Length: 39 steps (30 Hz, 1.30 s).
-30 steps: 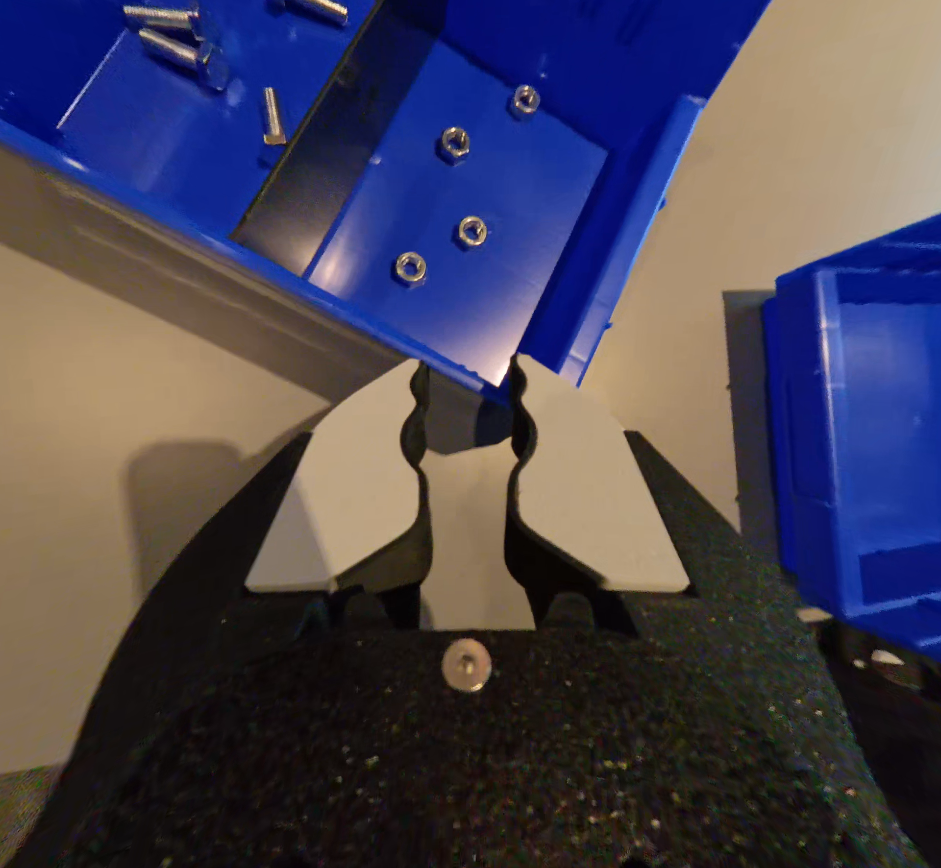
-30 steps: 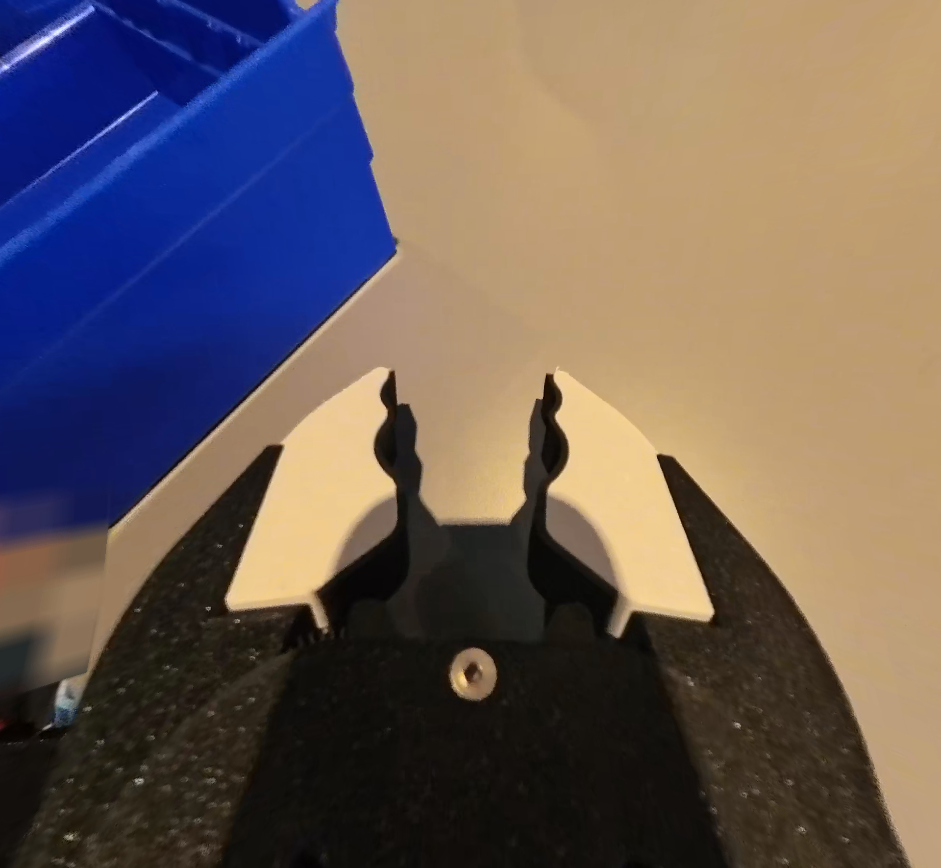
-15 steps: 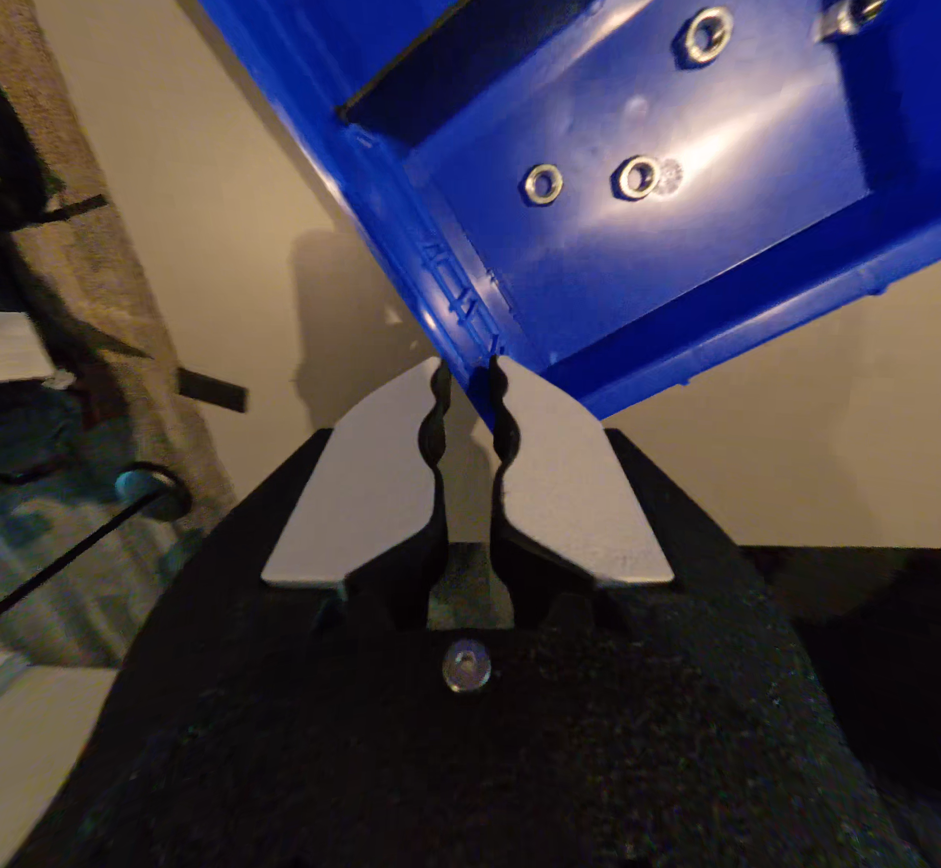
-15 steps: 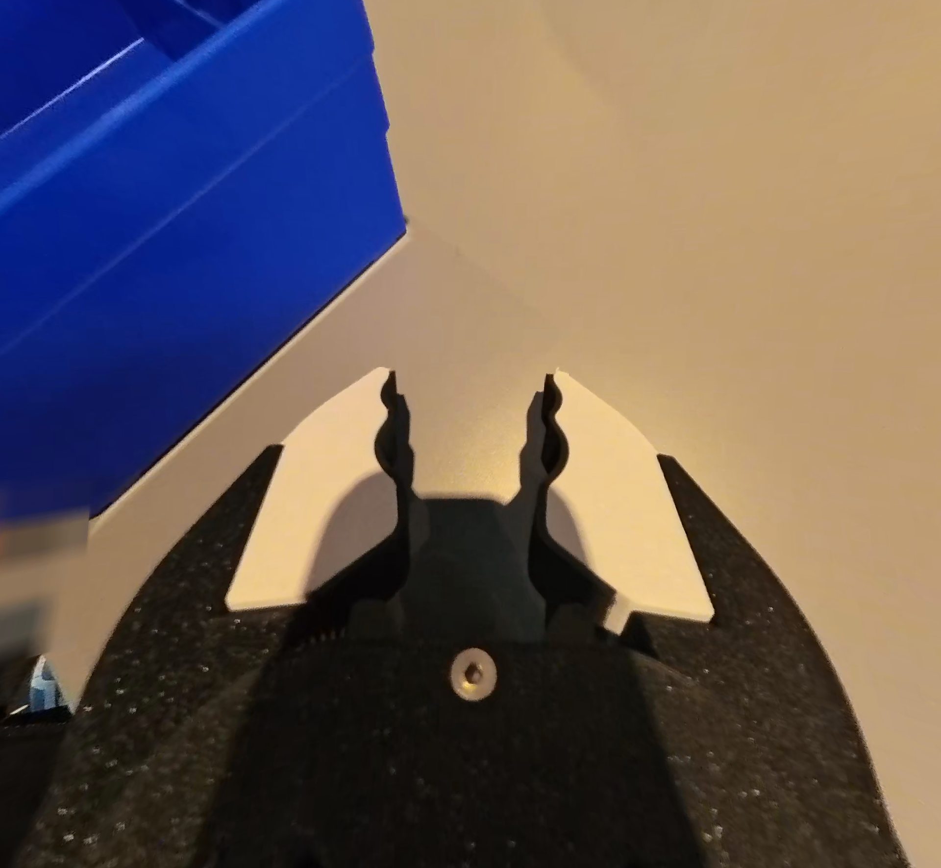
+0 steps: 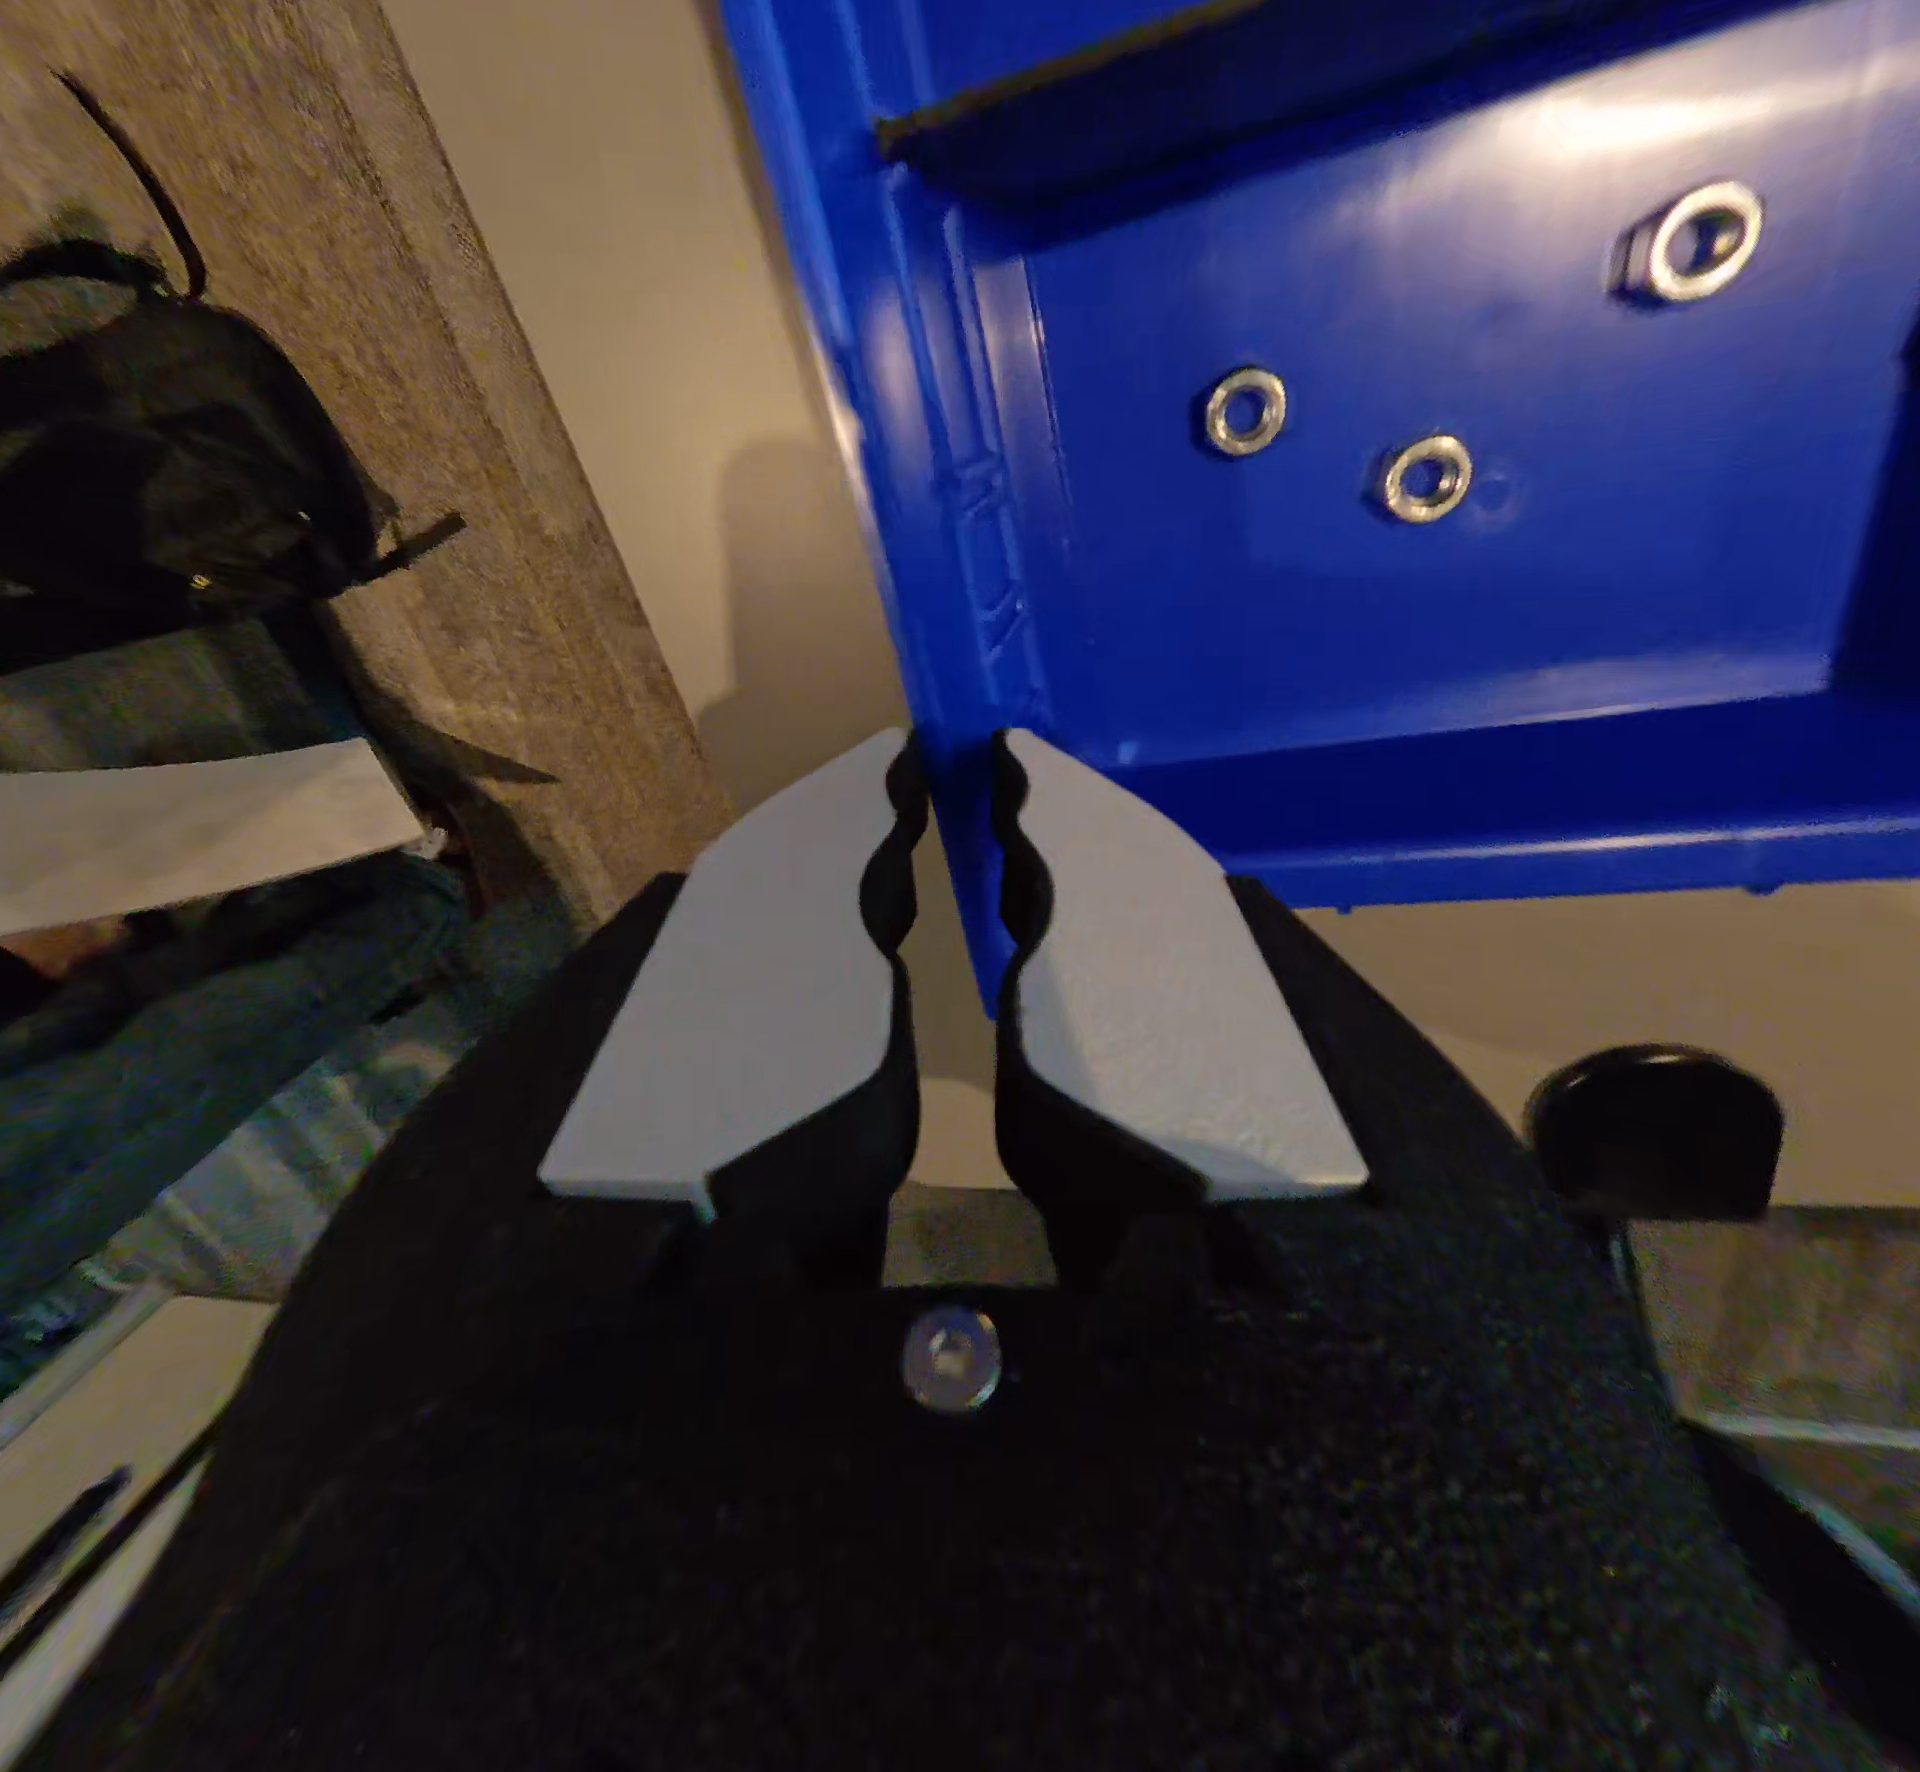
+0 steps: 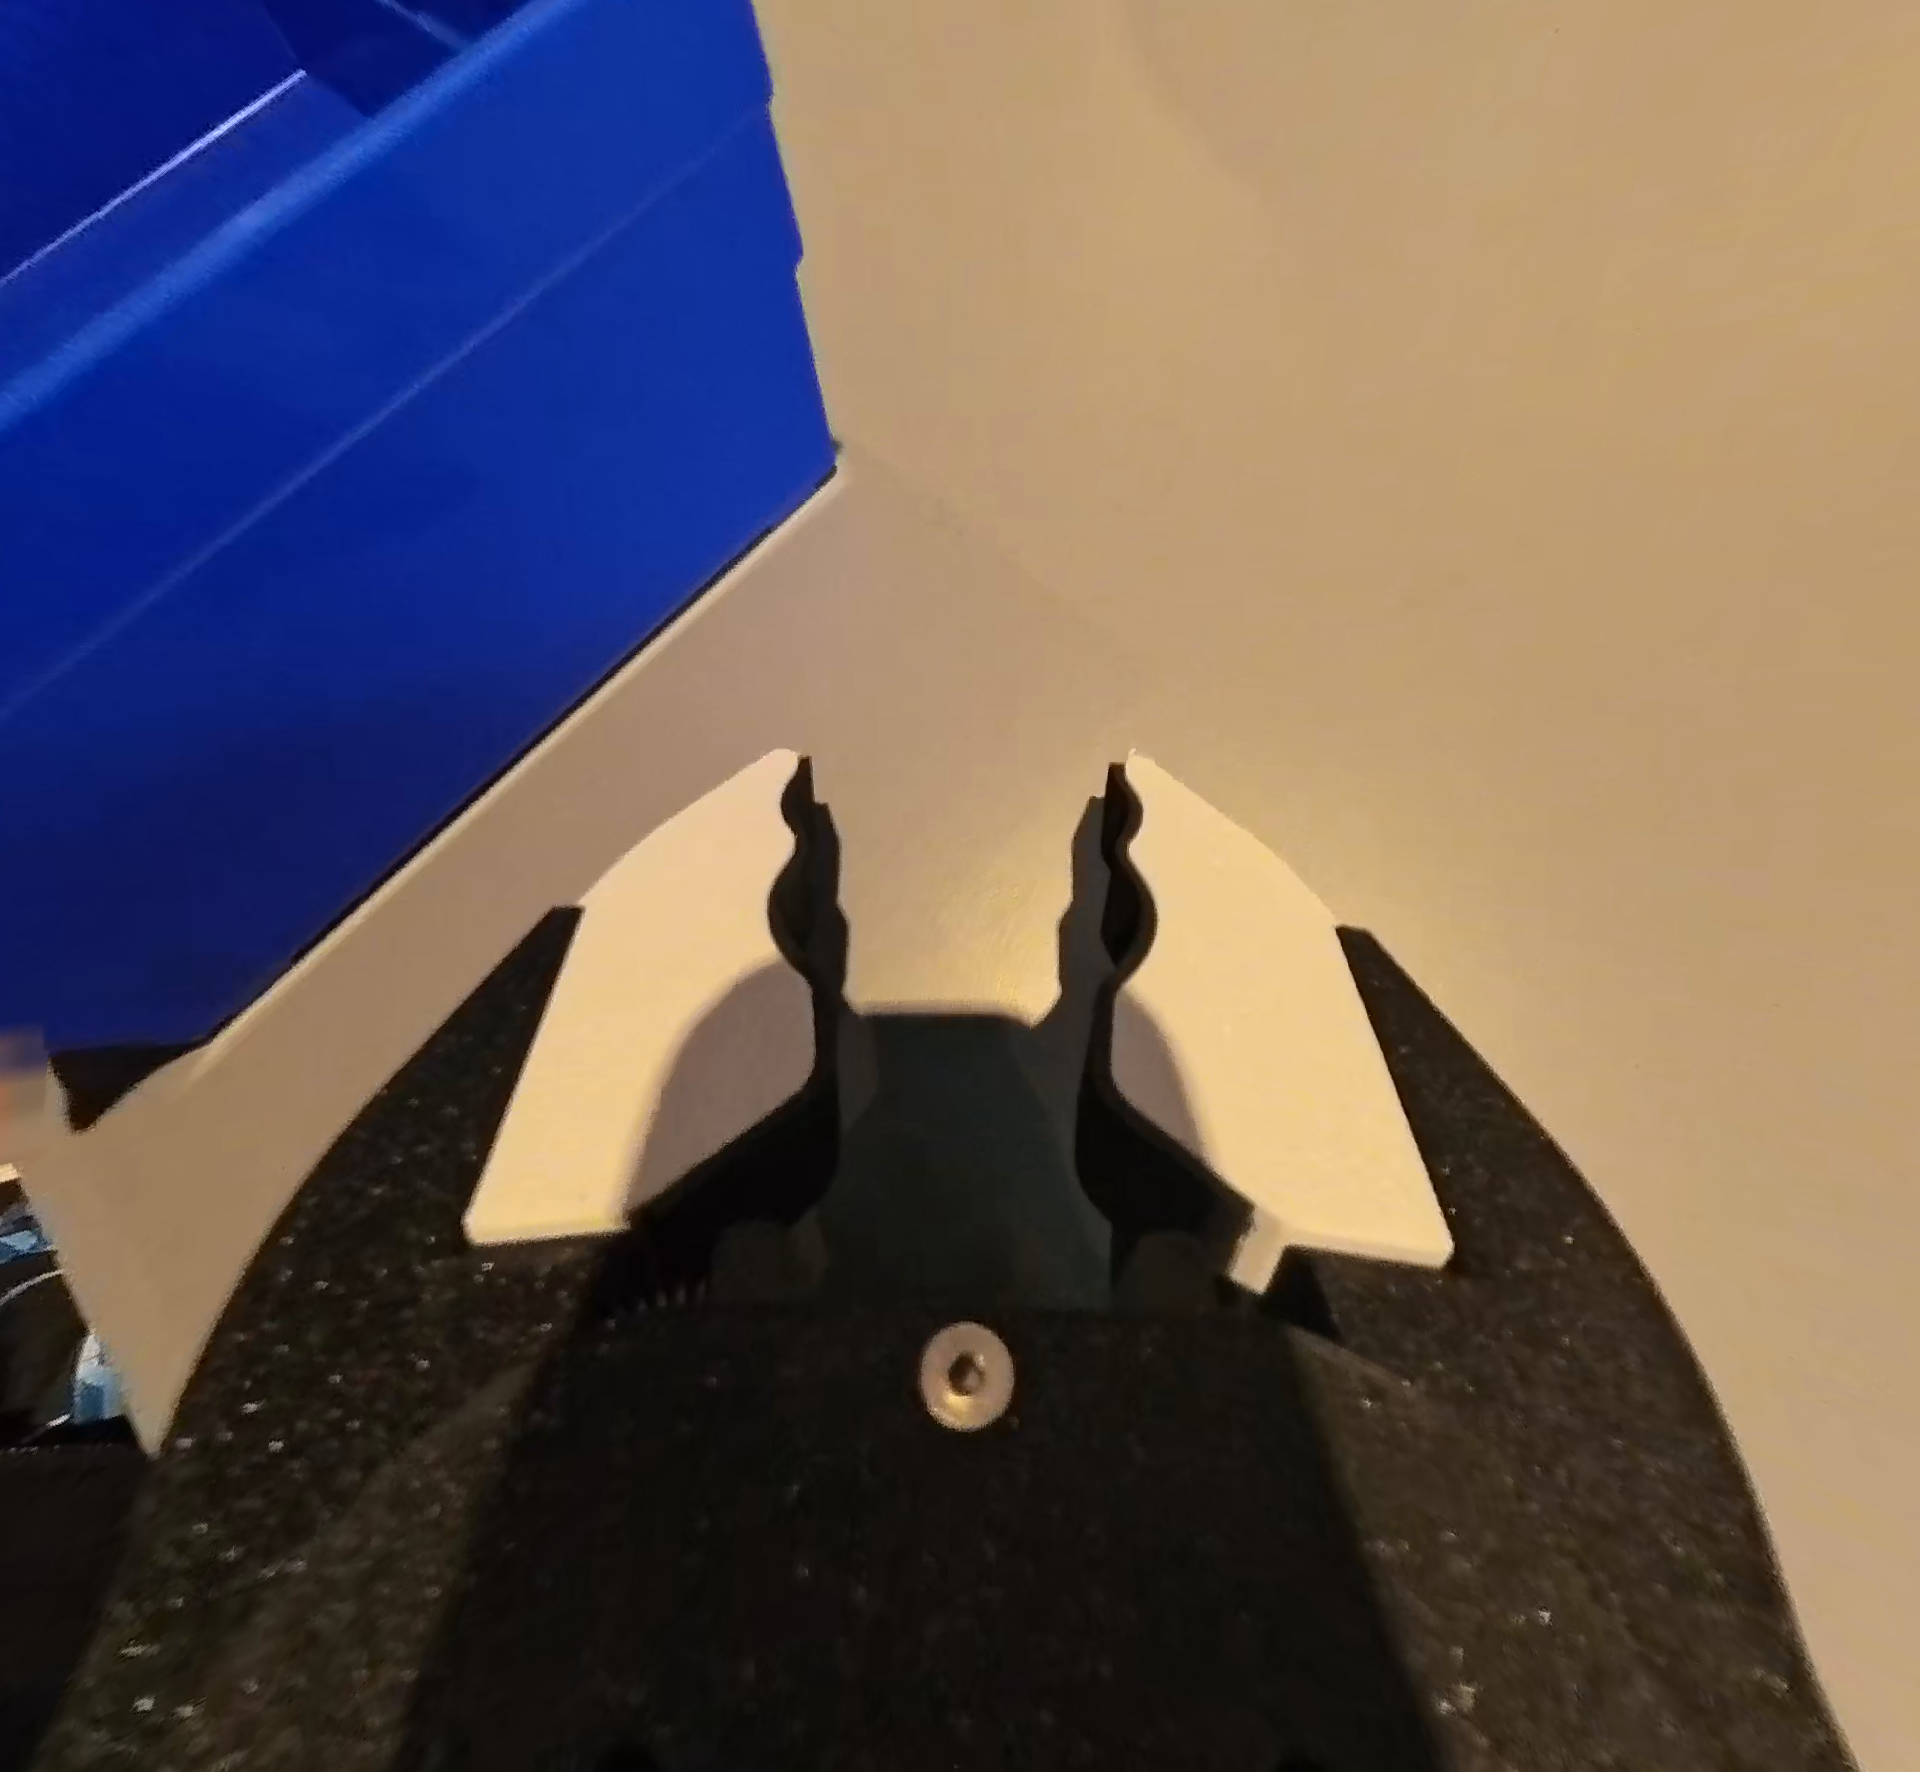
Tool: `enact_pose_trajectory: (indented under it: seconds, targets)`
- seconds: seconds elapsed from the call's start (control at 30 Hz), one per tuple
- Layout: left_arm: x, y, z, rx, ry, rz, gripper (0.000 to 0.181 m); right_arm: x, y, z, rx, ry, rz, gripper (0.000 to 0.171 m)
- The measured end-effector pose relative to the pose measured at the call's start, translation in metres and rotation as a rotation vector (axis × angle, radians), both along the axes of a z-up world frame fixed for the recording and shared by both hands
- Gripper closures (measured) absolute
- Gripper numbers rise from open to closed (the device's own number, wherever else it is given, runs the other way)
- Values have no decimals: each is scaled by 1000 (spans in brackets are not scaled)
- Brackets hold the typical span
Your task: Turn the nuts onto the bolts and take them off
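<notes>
Nuts: 3 visible in the left wrist view, lying loose on the floor of the near compartment of your blue bin (image 5: 1351,735). Ref. landmark = black divider (image 5: 1351,49) crossing the bin. Large hex nut (image 5: 1688,245) sits closest to the divider, toward the bin's right side. Small nut no. 1 (image 5: 1245,410) lies farther from the divider, nearer the bin's corner wall. Small nut no. 2 (image 5: 1428,479) lies just beside no. 1, not touching it. Beyond the divider, one metal part at the frame's top edge; too cropped to identify.

Your left gripper (image 5: 951,751): fingers nearly closed, pinching the bin's corner wall between the tips; blue plastic fills the narrow gap. Bin appears tilted relative to the cam.

Your right gripper (image 6: 961,777): fingers spread wide, nothing between them, over the bare beige tabletop (image 6: 1351,372). Second blue bin (image 6: 395,475) sits to its upper left, clear of the fingers; inner partitions visible, contents not visible.

Bkgd in left wrist view: grey carpet strip (image 5: 343,320) and a dark bag (image 5: 156,455) past the table edge, well away from the divider.
</notes>
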<state>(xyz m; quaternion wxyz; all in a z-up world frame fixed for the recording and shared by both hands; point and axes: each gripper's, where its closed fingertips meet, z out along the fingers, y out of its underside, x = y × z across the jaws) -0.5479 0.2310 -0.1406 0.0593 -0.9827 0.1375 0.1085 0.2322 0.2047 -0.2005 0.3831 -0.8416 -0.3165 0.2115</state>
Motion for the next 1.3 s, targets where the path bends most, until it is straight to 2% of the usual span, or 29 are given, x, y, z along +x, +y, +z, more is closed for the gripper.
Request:
enact_pose_trajectory:
  seconds: [0.03,0.4,0.53,0.6,0.73,0.8,0.87,0.93,1.07,1.13,1.23,1.3]
  targets:
    - [1,3,0,14,-15,27,171,0,0,-1,-4,-4,1,117]
    - [21,0,0,69,-177,240,175,0,-1,1,-1,13,-1,117]
    - [17,7,20,242,-123,324,132,-2,-3,4,-4,40,6,115]
    - [44,14,48,390,-133,235,129,-11,-11,15,-36,146,37,115]
    - [144,13,101,671,-195,-40,131,-30,-27,63,-54,366,88,115]
    - [185,7,112,732,-208,-105,133,-39,-33,80,-35,330,112,113]
    - [234,4,116,815,-317,-178,135,-49,-37,85,-15,220,132,112]
    - [279,2,106,856,-425,-245,136,-57,-37,78,-17,93,137,104]
    - [341,2,63,880,-524,-341,136,-71,-34,64,-97,-7,172,106]
    - [357,2,44,914,-520,-370,138,-77,-35,60,-124,-40,196,115]
    - [372,0,23,947,-525,-403,142,-81,-41,61,-149,-81,283,138]
    - [383,-1,13,970,-540,-438,144,-78,-39,61,-142,-130,315,139]
